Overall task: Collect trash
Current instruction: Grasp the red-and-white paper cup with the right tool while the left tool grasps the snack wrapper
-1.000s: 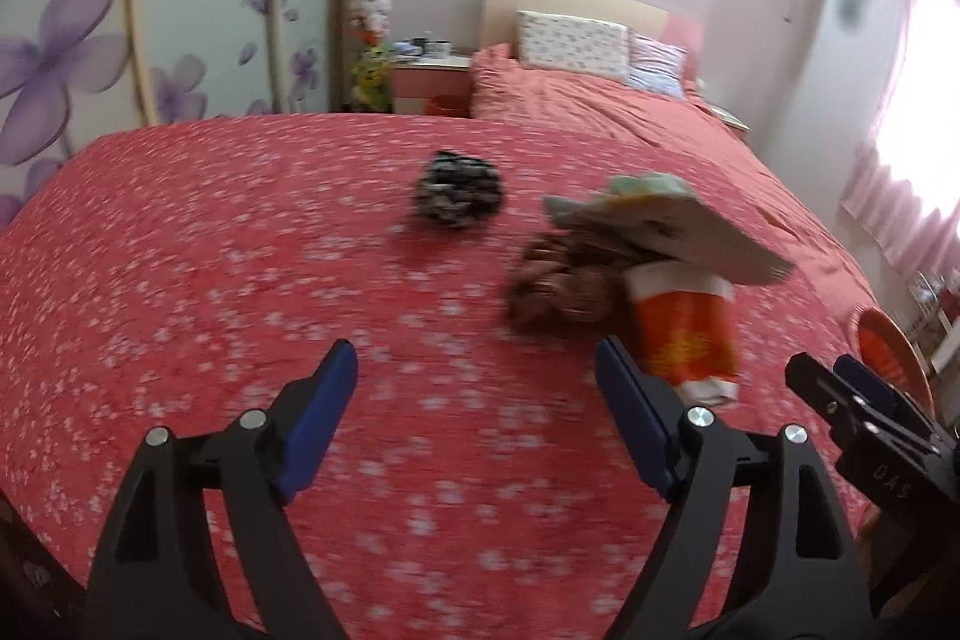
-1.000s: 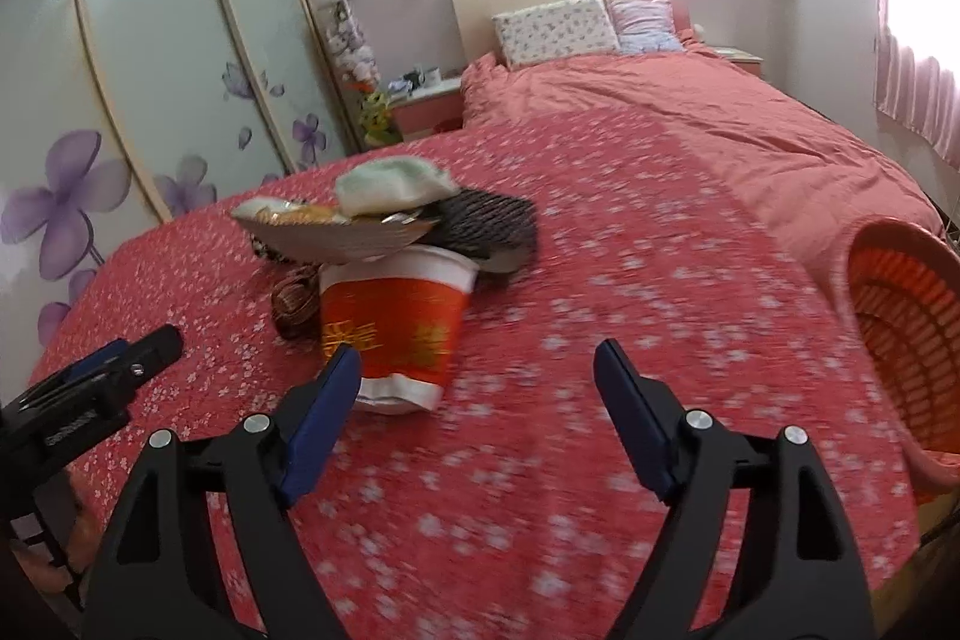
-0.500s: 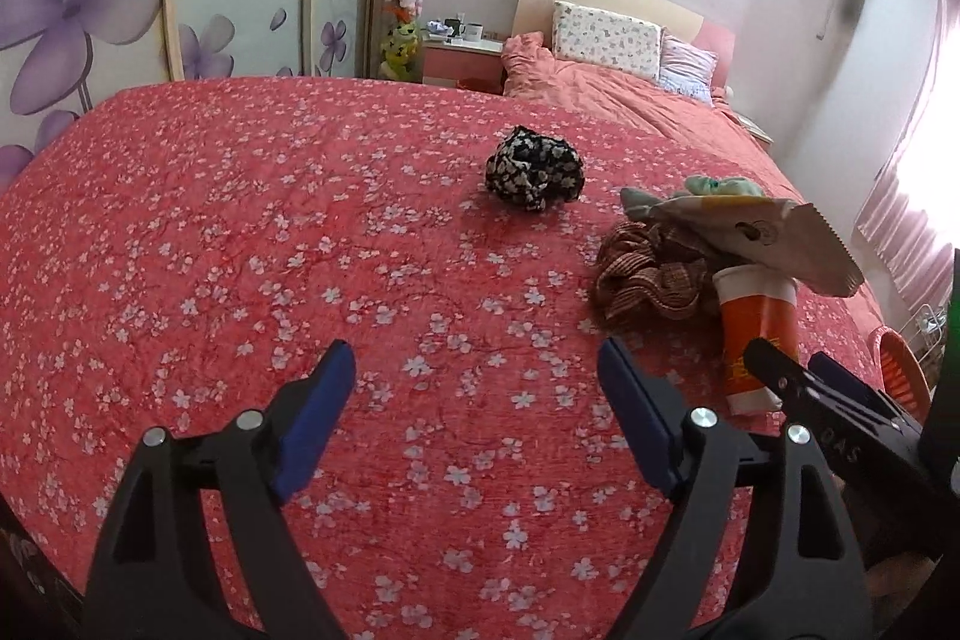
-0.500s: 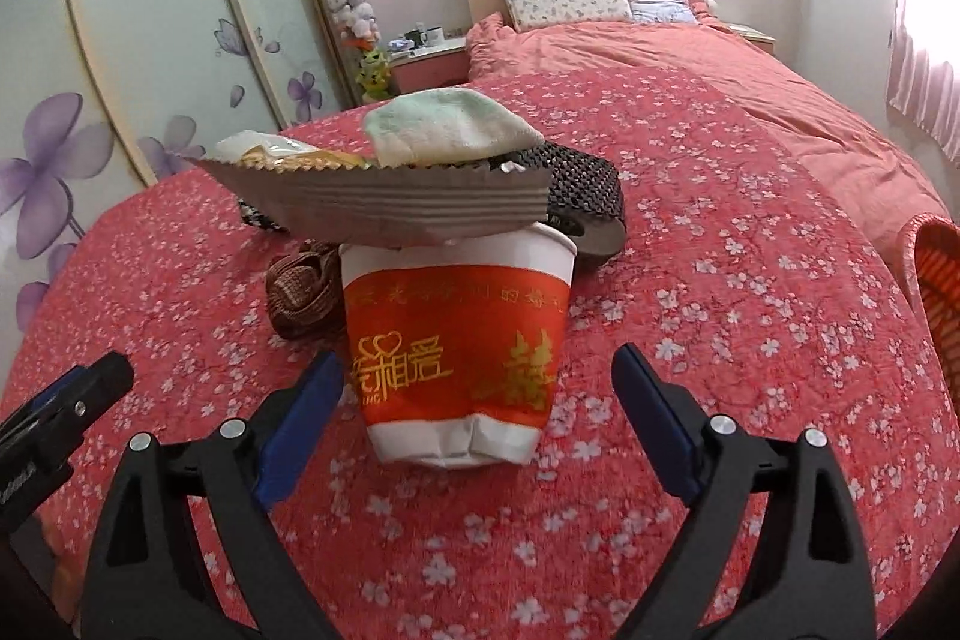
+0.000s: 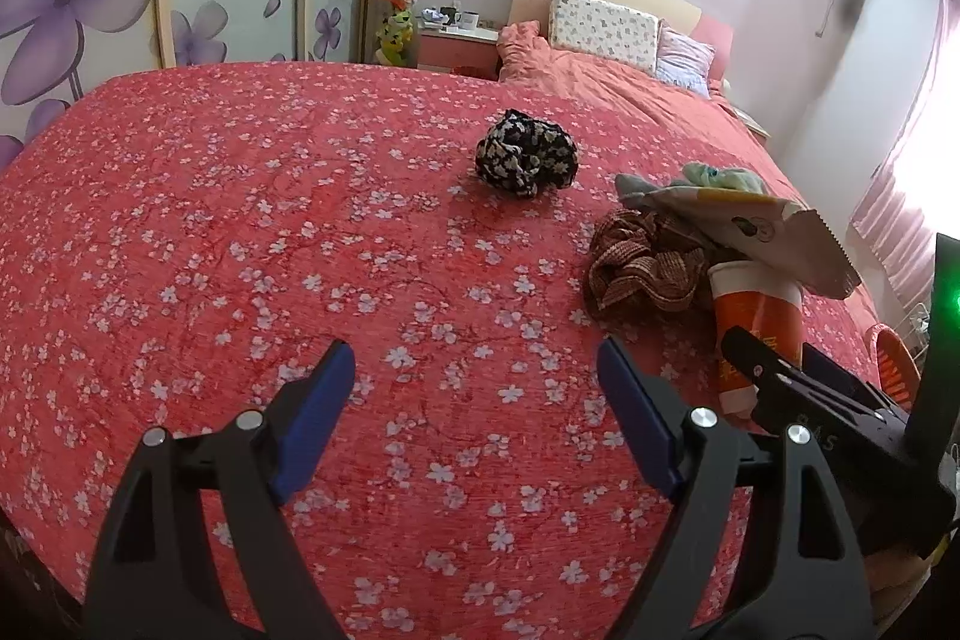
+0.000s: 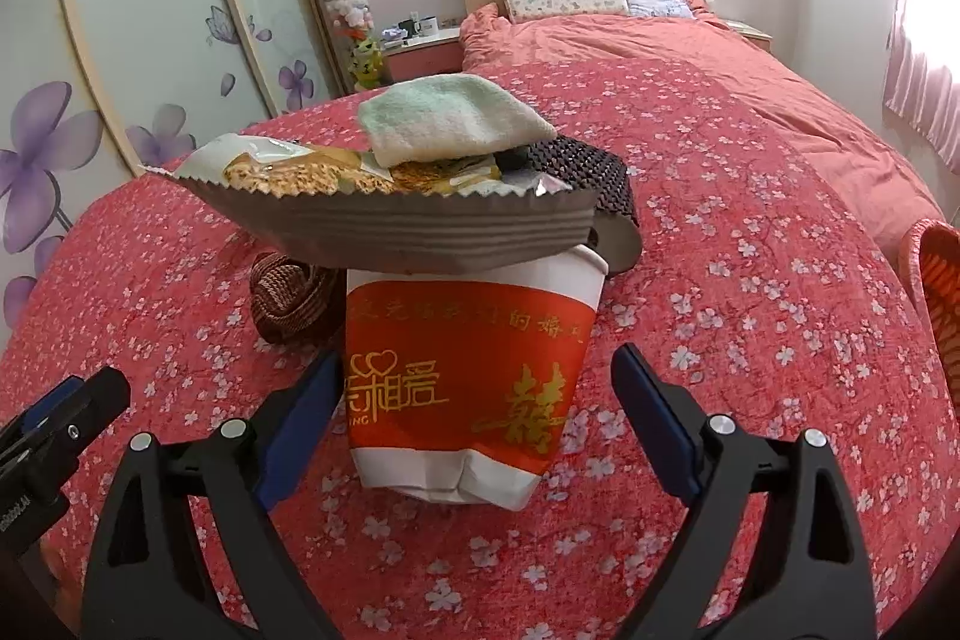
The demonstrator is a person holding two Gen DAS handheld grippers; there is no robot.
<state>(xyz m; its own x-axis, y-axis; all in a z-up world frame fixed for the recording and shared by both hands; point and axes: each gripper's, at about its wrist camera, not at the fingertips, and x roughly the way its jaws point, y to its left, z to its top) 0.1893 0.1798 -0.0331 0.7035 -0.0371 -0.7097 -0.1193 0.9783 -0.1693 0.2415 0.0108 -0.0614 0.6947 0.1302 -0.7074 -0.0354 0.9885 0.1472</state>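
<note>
blue pads on your right tool (image 6: pixel 474 421) stand wide apart around the base of the red-and-white paper cup (image 6: pixel 465 370), the left pad just beside its side, the right pad clear of it; nothing is gripped. the cup stands upright on the red flowered bedspread (image 6: pixel 750 292), near the bed's right edge, with a snack wrapper (image 6: pixel 384 214) across its rim and a pale green cloth (image 6: pixel 444 121) on top. your left tool (image 5: pixel 474 406) is likewise spread and empty over bare bedspread. a brown woven scrunchie (image 5: pixel 645 268) lies just beside the cup; a black flowered scrunchie (image 5: pixel 527 154) sits nearer the bed's middle. an orange basket (image 6: pixel 939 292) stands off the right edge.
</note>
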